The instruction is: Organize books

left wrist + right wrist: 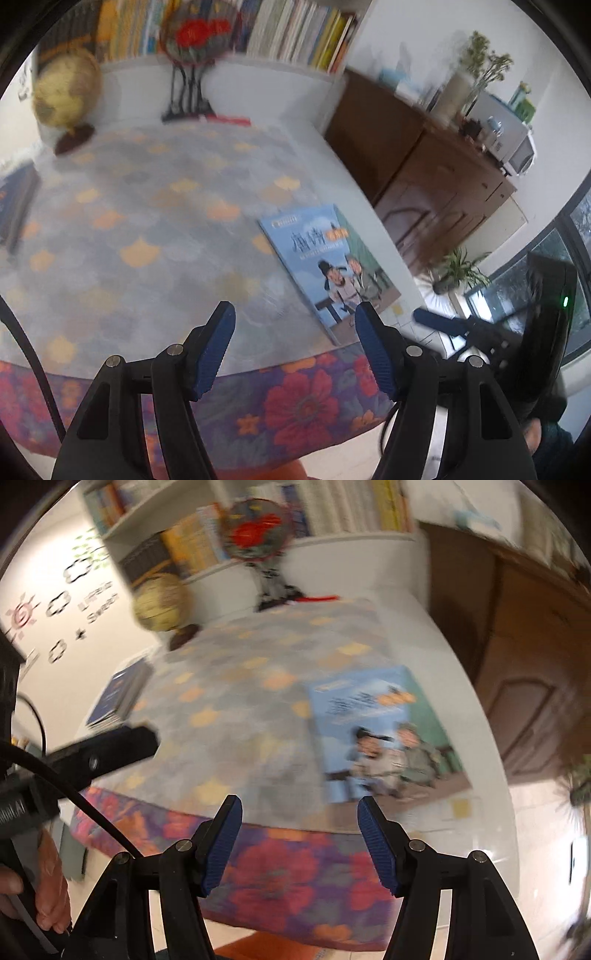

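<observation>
Both my tongs, left [295,323] and right [300,818], hang open and empty above the desk [147,229]; blue book [328,266] lies flat.

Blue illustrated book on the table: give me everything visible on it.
The blue book is a thin, glossy paperback lying flat and closed, cover up, on the patterned tablecloth, near the table's front right corner. Its cover shows large Chinese characters, an orange label and two cartoon figures in traditional dress. It sits skewed to the table edge. Nothing rests on it; neither gripper touches it, and both views are blurred.
</observation>
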